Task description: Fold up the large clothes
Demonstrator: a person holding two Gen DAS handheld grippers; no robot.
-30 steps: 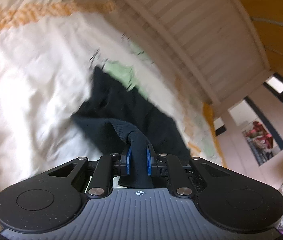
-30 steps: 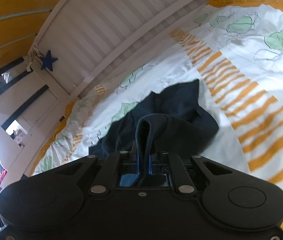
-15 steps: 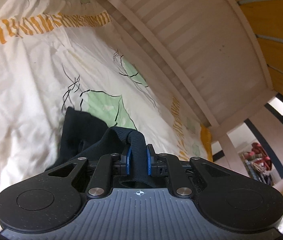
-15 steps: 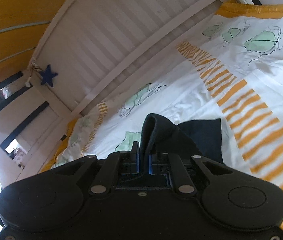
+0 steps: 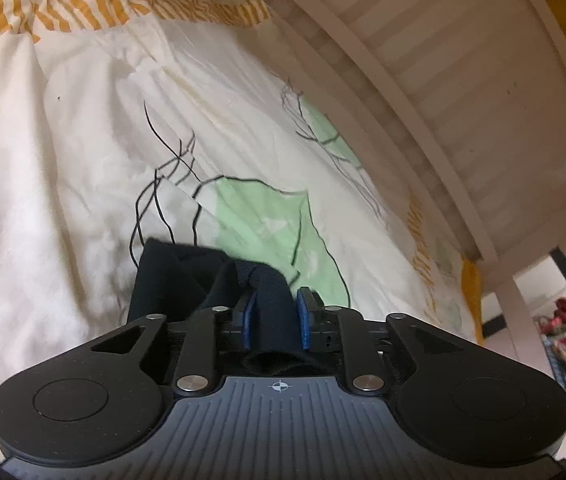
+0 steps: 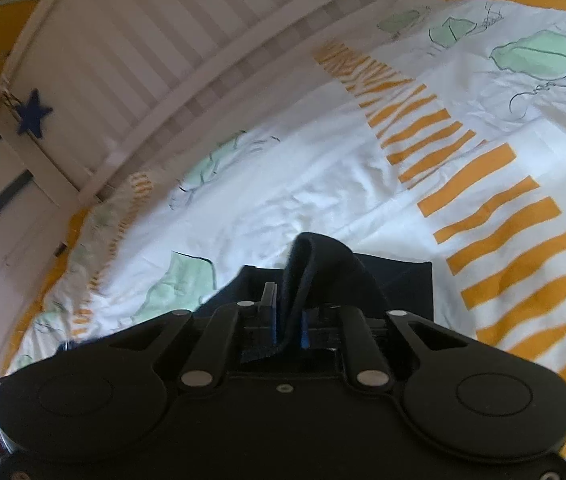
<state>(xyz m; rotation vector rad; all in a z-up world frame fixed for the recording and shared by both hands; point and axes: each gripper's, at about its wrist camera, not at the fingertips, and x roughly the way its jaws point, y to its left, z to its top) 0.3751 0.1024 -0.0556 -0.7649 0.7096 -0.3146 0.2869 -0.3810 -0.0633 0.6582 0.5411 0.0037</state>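
Note:
A dark navy garment (image 5: 171, 280) lies bunched on the white bed cover (image 5: 63, 160) with green shapes and orange stripes. In the left wrist view a ribbed fold of it still runs between the blue pads of my left gripper (image 5: 275, 300), whose jaws are opening and have spread off the cloth. In the right wrist view the same garment (image 6: 399, 284) lies flat on the cover (image 6: 303, 184). A raised fold stands loosely between the pads of my right gripper (image 6: 287, 312), whose jaws are also opening.
A white slatted bed rail (image 5: 443, 60) runs along the far side of the mattress; in the right wrist view the rail (image 6: 143, 40) carries a blue star (image 6: 34, 114). Orange wall above. Room clutter (image 5: 563, 340) shows past the bed's end.
Both grippers have travelled forward across the bed with the garment's edge, so much less dark cloth shows ahead. Both pairs of pads, clamped before, now stand apart around the fold.

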